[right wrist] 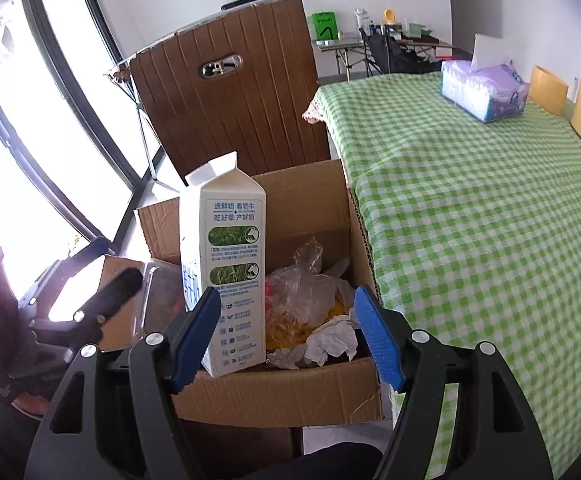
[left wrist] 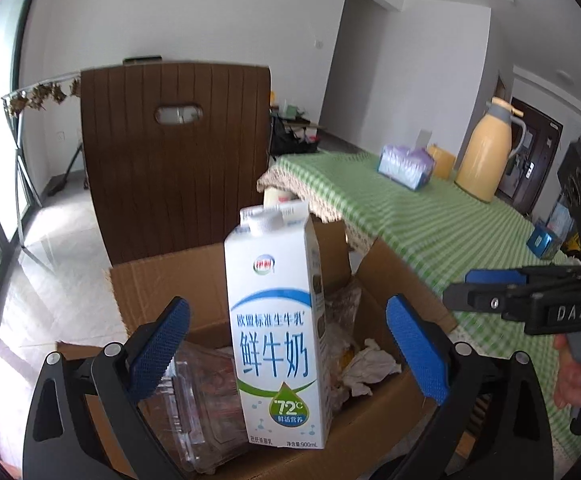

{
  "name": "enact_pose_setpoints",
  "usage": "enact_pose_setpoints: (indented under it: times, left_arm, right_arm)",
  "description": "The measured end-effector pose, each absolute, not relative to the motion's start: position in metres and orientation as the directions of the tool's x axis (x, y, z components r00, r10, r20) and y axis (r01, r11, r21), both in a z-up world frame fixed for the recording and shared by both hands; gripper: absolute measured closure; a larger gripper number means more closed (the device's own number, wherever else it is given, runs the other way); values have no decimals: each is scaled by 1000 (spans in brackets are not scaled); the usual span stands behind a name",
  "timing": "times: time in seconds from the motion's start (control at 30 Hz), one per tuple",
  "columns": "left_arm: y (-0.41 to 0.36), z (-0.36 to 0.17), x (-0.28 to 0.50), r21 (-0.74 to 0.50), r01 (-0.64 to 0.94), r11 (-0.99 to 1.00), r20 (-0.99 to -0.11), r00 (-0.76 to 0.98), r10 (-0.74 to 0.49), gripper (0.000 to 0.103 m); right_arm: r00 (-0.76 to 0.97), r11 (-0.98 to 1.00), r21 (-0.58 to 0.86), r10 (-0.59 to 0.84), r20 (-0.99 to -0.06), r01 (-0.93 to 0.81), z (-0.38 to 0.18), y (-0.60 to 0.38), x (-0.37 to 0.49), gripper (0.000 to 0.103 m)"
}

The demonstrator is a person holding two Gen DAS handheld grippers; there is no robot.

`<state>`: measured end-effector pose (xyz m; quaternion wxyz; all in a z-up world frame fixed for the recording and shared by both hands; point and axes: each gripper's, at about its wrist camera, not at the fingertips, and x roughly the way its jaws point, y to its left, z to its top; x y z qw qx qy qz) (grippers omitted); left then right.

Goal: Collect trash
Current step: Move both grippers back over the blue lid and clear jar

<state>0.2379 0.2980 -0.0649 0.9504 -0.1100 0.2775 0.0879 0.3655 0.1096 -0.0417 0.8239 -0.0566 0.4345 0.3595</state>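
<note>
Left tool (left wrist: 288, 354): jaws spread wide, blue pads clear of everything. The milk carton (left wrist: 276, 320) stands between the 2 pads without touching either, upright, white screw cap at 12 o'clock, blue and green print facing the camera.

Right tool (right wrist: 288, 340): jaws apart, nothing clamped. Its left pad sits in front of the carton's lower corner at 9 o'clock; whether it touches cannot be told from this view. The right pad hangs over the box rim at 3 o'clock.

The carton stands inside the cardboard box (right wrist: 290, 392), toward the box's left half in the right wrist view. Box flaps open. Also in the box: a clear plastic clamshell container (left wrist: 198, 404) at 8 o'clock of the carton in the left wrist view, a crumpled clear plastic bag (right wrist: 302, 292) over yellow scraps at 3 o'clock of the carton, and a crumpled white tissue (right wrist: 330, 340) near the front wall.

Beyond the box at 12 o'clock: a brown slatted chair back (left wrist: 174, 152) with a handle slot.

At 3 o'clock of the box: the table (right wrist: 490, 220) under a green checked cloth, its edge just beside the box wall. On it, a tissue pack (right wrist: 484, 88) and a yellow thermos jug (left wrist: 486, 152), both well apart from the box.
</note>
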Motion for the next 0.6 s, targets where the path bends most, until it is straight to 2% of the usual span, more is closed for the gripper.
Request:
enact_pose_setpoints:
  times: [0.13,0.3,0.43,0.6]
  left_arm:
    - [288,-44,231,-159,-224,962,-512,852,113,7]
    - [255,-20,231,-151,-156,976,-473,878,67,7]
    - [208,-5,243,-143,-39,989,-445,895,-29,7]
    - [140,7,272,-146,121,982,-431,885,-173,7]
  right_arm:
    - [410,745,236,569,-713,-624,-24,88,357,36]
    - [518,800,235,549,-656,-552,0,30,352,36]
    - [640,889,181,432,-636,-420,12,-46,350,36]
    - [722,959,190,283,-632,-210,13,-159,357,36]
